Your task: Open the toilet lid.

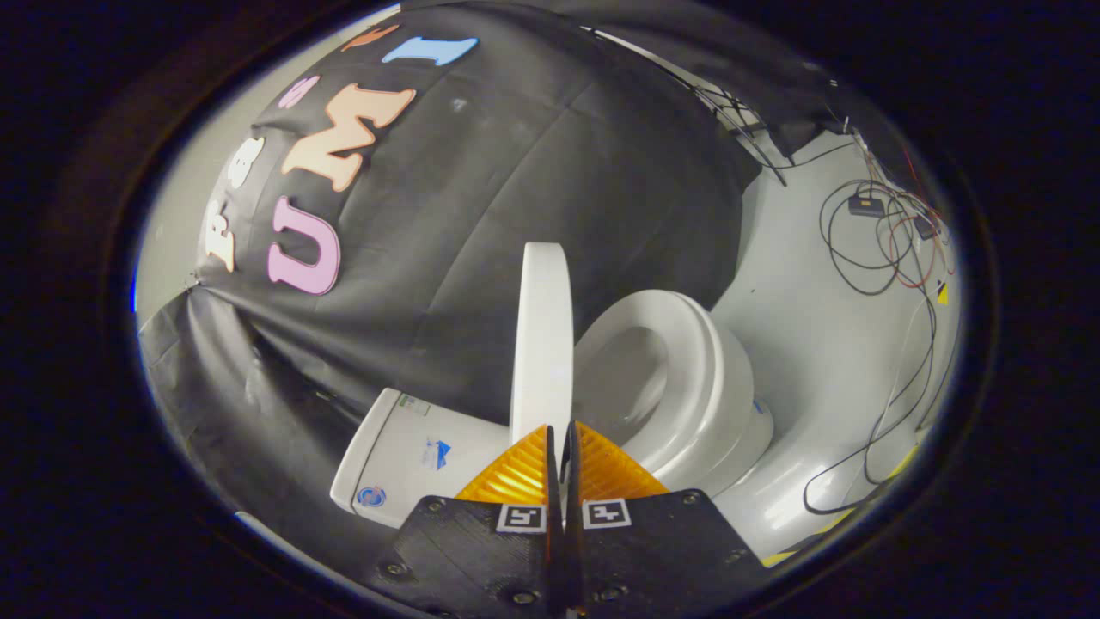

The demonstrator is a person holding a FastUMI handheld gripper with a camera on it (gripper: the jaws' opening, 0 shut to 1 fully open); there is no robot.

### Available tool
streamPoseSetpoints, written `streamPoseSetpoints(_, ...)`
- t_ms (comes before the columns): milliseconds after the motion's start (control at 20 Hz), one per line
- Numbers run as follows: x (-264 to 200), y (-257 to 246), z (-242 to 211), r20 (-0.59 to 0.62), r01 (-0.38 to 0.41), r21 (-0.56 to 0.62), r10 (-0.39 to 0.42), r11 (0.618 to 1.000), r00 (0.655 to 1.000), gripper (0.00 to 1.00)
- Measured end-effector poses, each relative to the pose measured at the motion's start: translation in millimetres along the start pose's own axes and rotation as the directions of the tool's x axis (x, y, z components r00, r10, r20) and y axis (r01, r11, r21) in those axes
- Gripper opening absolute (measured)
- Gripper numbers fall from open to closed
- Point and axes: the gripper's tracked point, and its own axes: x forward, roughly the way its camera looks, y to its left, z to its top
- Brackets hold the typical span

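The white toilet lid (541, 335) stands raised off the seat and shows edge-on, running straight ahead from my fingers. My gripper (560, 428) is shut on the lid's near rim, and a thin strip of white shows between the two fingertips. To the right of the lid lies the white seat ring (687, 378) over the open bowl (632, 378). Left of the lid is the white tank (404, 460), with small stickers on it.
The booth's black cloth wall (533, 172) hangs behind the toilet. On the pale floor (808, 327) to the right, loose cables (885, 241) and small boxes trail, and a black cable (859, 464) loops near the toilet's base.
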Motion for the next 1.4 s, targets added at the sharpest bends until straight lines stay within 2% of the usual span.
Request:
streamPoseSetpoints(400, -5, 32, 2, -0.007, -0.068, -0.073, 0.068, 0.995, 0.998, 0.01)
streamPoseSetpoints(600, -11, 42, 4, -0.016, -0.062, -0.167, 0.06, 0.984, 0.998, 0.01)
streamPoseSetpoints(900, -13, 70, -2, -0.008, -0.093, -0.259, 0.094, 0.961, 0.996, 0.01)
streamPoseSetpoints(1200, -15, 95, -9, 0.005, -0.071, -0.41, 0.08, 0.909, 0.997, 0.01)
streamPoseSetpoints(1400, -17, 97, -6, 0.013, -0.054, -0.434, 0.066, 0.899, 0.998, 0.01)
